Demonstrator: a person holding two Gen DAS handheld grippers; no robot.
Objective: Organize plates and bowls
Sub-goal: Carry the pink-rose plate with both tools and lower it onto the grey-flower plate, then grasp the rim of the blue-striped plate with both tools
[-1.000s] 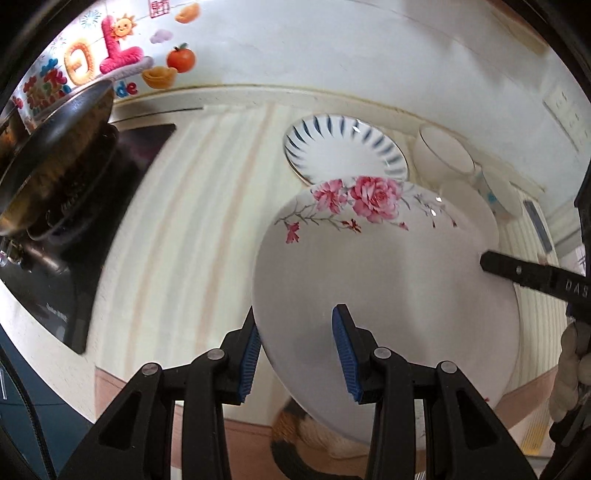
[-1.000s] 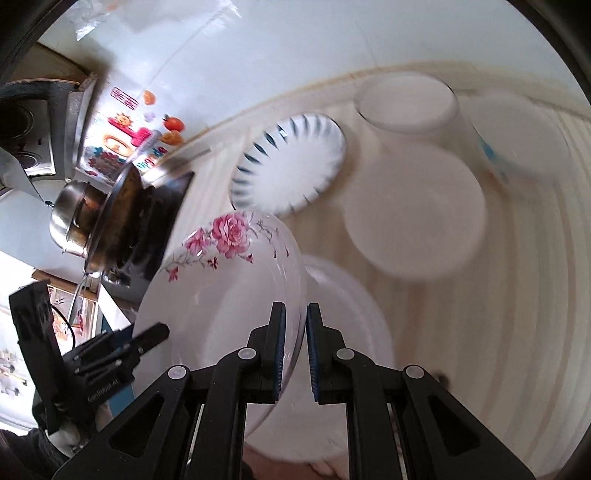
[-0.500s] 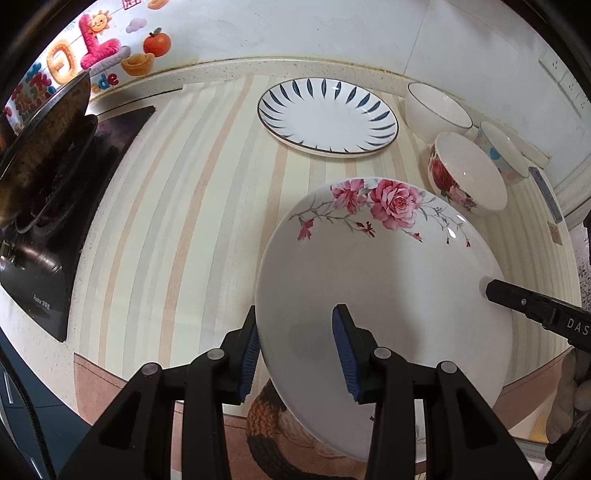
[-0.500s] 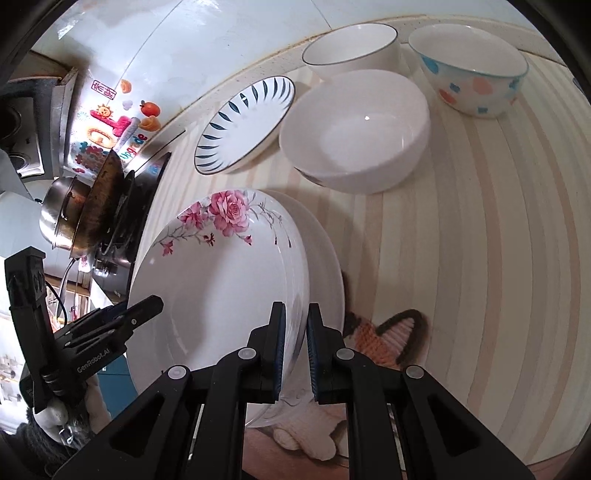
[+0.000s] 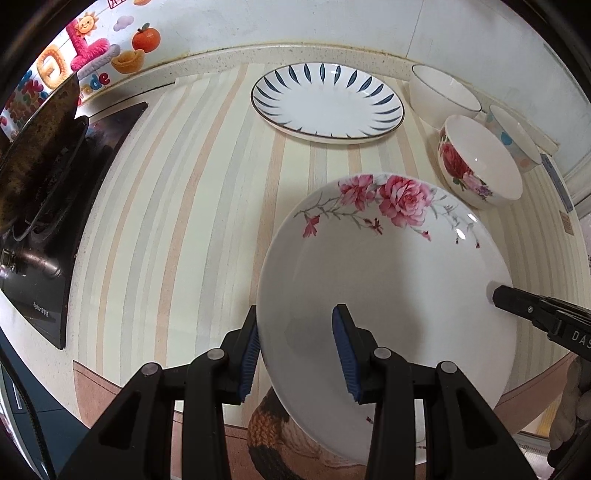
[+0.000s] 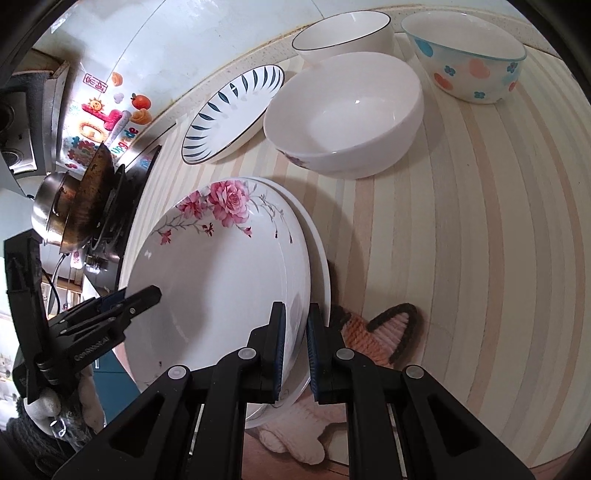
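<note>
Right wrist view: my right gripper (image 6: 295,347) is clamping the near rim of the rose plate (image 6: 221,280), its blue pads pinched on the rim with only the plate's thickness between them. The plate is tilting, its painted roses pointing toward the back wall and its bare lower rim hanging past the counter's front edge. A second white plate (image 6: 319,251) is showing just behind it, close against its back; I cannot tell whether the two are touching.

In the left wrist view, my left gripper (image 5: 295,350) is standing well open, straddling the opposite rim of the same plate, one finger outside the edge and one over the inside face, neither visibly pressing. The right gripper's tip is entering that view from the right, on the plate's rim.

Outward, the striped counter (image 5: 177,229) is offering open room to the left of the plate, up to the black stove (image 5: 48,236). Toward the wall, the blue-petal plate (image 5: 327,101) is lying flat, well apart. The rose bowl (image 6: 343,114) is sitting near the held plate's far rim, with the plain white bowl (image 6: 343,35) and spotted bowl (image 6: 469,62) just behind it.
</note>
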